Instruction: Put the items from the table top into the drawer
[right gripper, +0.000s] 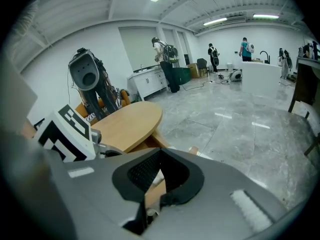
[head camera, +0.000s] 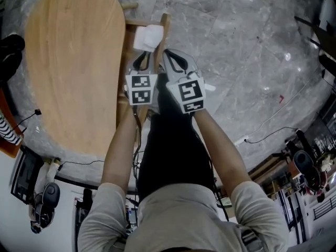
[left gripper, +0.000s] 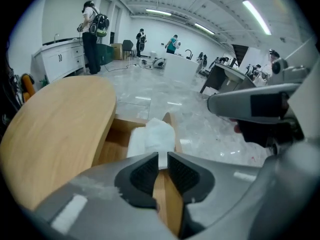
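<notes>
A white soft packet [head camera: 148, 37] lies inside the open wooden drawer [head camera: 166, 24] at the right edge of the oval wooden table [head camera: 73, 62]. My left gripper [head camera: 142, 63] hovers just over the drawer's near end. In the left gripper view its jaws [left gripper: 163, 166] stand a narrow gap apart over the drawer's side wall [left gripper: 169, 204]. The packet [left gripper: 152, 136] lies beyond the tips, and the pads do not press on it. My right gripper [head camera: 176, 62] hangs beside it over the drawer's right wall. Its jaws [right gripper: 155, 179] show a slim gap with nothing between them. The table top [left gripper: 50, 129] is bare.
Grey marble floor [head camera: 236, 46] spreads to the right of the drawer. Cables [head camera: 262, 135] and equipment lie on the floor behind me. Several people stand far off by a white counter [left gripper: 60, 59]. A grey machine [right gripper: 85, 76] stands beyond the table.
</notes>
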### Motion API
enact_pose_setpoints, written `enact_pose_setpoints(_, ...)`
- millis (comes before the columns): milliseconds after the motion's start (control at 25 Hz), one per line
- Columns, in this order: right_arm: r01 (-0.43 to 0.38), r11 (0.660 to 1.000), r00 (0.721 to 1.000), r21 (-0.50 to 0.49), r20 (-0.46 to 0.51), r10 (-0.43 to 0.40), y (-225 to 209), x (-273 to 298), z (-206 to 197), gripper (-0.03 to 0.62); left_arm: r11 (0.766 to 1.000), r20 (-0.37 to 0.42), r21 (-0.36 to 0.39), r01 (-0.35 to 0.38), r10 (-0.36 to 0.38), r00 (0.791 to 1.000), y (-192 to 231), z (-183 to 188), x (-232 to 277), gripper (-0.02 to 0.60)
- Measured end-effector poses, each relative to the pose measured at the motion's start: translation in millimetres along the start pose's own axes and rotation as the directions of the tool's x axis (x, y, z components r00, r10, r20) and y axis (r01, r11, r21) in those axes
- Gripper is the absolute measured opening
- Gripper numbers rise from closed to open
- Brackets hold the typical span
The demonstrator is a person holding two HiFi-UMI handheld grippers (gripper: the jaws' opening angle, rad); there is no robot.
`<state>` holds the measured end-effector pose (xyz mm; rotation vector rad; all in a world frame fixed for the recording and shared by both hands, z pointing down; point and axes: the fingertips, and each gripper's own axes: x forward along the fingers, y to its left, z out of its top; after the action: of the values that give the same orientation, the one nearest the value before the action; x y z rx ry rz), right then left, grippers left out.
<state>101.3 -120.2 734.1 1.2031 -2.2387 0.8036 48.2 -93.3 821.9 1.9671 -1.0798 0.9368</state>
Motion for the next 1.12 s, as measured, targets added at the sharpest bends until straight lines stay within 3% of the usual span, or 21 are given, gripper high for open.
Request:
enact_pose_setpoints(240, -0.034, 0.999, 0.999, -0.028, 0.012, 0.035, 22, -11, 39, 0.007, 0.993, 0.069, -0.102, -0.06, 0.068, 0.995, 5, 23, -69, 0.058)
enact_pose_setpoints(400, -0.067, 0.994, 0.995, -0.083, 0.07, 0.073, 51, -19, 85, 0.007, 0.974, 0.164, -0.189, -0.121, 0.153, 0.975, 23, 47, -126, 0.035)
enact_pose_setpoints(600, -0.122, 0.976, 0.98, -0.181, 0.137, 0.147, 107, -50, 133, 0.007, 0.964, 0.302, -0.198, -0.178, 0.233, 0.924, 32, 79, -204, 0.02)
enact_pose_setpoints(880, -0.136, 0.961, 0.956, -0.242, 0.222, 0.191, 179, -121, 193, 0.006, 0.946, 0.407, -0.233, -0.226, 0.305, 0.861, 25, 95, -325, 0.02)
enact_pose_setpoints(1120, -0.07, 0.959, 0.919, -0.275, 0.356, 0.169, 226, -209, 249, 0.006, 0.94, 0.543, -0.246, -0.235, 0.335, 0.77, -1, 112, -433, 0.02)
